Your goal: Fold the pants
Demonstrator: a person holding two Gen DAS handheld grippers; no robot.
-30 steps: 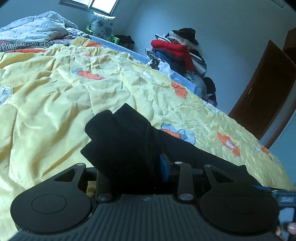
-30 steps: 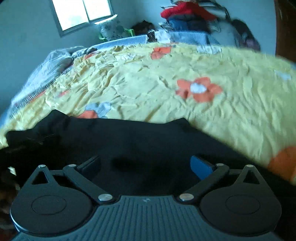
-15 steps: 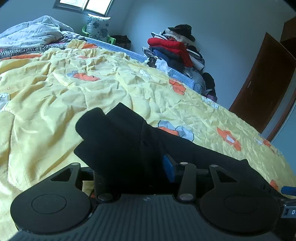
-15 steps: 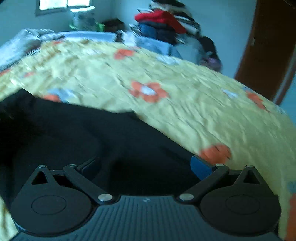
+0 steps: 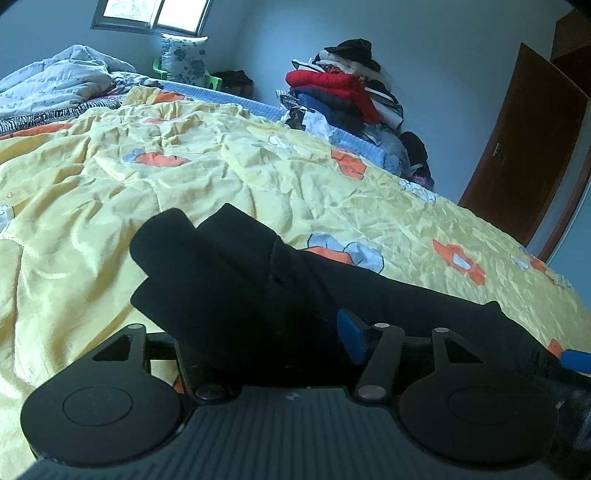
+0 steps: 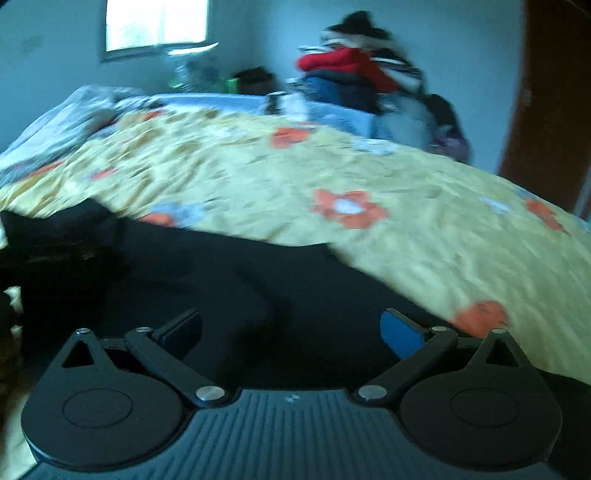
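Note:
The black pants [image 5: 229, 280] lie on a yellow flowered bedspread [image 5: 110, 192]. In the left wrist view a bunched end of them fills the jaws of my left gripper [image 5: 269, 339], which is shut on the cloth; only its blue right pad [image 5: 351, 334] shows. The rest of the pants stretches right along the bed's near side. In the right wrist view the pants [image 6: 229, 288] spread flat under my right gripper [image 6: 291, 332], which is open and holds nothing. That view is blurred.
A pile of clothes [image 5: 343, 92] with a red garment stands beyond the bed's far edge. A crumpled white quilt [image 5: 55, 85] lies at the far left. A brown door [image 5: 524, 147] is at the right. A window [image 5: 151, 14] is at the back.
My right gripper has swung its view right then back over the pants and stays open. My left gripper keeps its hold; the bunched pants end has shifted slightly.

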